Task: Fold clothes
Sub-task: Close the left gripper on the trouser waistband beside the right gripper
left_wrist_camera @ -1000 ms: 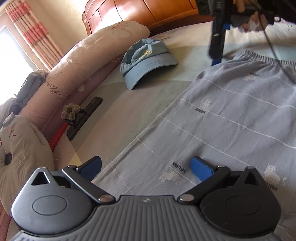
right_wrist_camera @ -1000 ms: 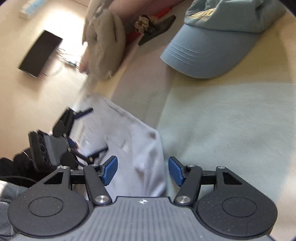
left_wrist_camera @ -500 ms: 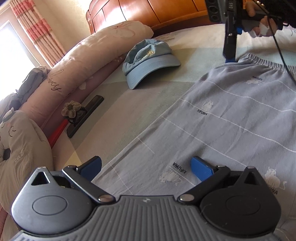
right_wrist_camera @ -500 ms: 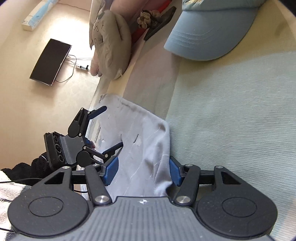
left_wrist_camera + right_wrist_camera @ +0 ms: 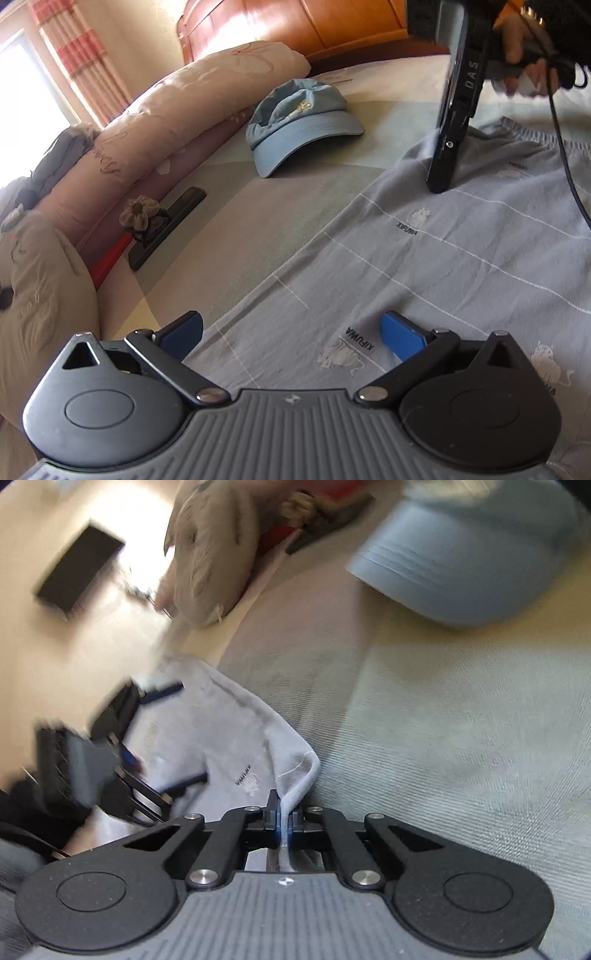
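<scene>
Pinching a raised corner of the grey garment (image 5: pixel 236 731), the right gripper (image 5: pixel 284 823) was clamped tight on its hem. Spread flat on the bed (image 5: pixel 461 720), the fabric showed thin white lines and small cat prints beneath the wide-open left gripper (image 5: pixel 291 332). Beyond lay a blue cap (image 5: pixel 295 125).

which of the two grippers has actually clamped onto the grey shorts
The right gripper: its jaws are shut on the waistband corner of the grey shorts. The left gripper is wide open, gripping nothing.
</scene>
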`<state>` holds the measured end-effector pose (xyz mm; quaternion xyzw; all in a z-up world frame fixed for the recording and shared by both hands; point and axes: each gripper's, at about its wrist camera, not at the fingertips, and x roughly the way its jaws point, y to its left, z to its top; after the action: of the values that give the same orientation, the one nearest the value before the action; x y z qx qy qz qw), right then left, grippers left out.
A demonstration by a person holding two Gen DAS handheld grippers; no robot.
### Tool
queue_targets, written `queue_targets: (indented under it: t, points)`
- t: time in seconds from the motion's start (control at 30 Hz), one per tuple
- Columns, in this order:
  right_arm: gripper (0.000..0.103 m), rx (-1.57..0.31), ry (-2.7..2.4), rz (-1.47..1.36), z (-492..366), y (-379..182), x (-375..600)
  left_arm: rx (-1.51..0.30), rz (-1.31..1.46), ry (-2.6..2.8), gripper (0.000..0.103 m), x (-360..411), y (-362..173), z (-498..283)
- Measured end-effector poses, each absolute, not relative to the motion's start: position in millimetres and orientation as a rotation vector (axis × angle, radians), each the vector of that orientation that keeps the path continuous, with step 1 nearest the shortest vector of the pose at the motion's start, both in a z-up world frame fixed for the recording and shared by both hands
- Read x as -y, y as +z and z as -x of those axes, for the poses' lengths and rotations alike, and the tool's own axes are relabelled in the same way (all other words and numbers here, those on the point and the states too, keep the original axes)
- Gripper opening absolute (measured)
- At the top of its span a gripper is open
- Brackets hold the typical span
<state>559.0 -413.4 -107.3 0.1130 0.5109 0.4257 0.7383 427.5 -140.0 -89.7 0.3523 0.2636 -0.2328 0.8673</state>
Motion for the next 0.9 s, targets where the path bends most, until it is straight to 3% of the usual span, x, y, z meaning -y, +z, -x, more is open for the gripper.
queue_targets:
  t: [0.33, 0.63, 0.9]
  points:
    - [0.005, -0.87, 0.66, 0.232, -474, -48, 360, -0.504, -1.095, -0.557, 0.102, 146, -84, -393]
    - [0.005, -0.732, 0.679, 0.456, -401, -17, 319, -0.445, -1.182, -0.39, 0.102, 139, -96, -385]
    - [0.005, -0.734, 0.789, 0.635, -346, -36, 295, -0.395, -1.104, -0.346, 0.102, 121, -102, -369]
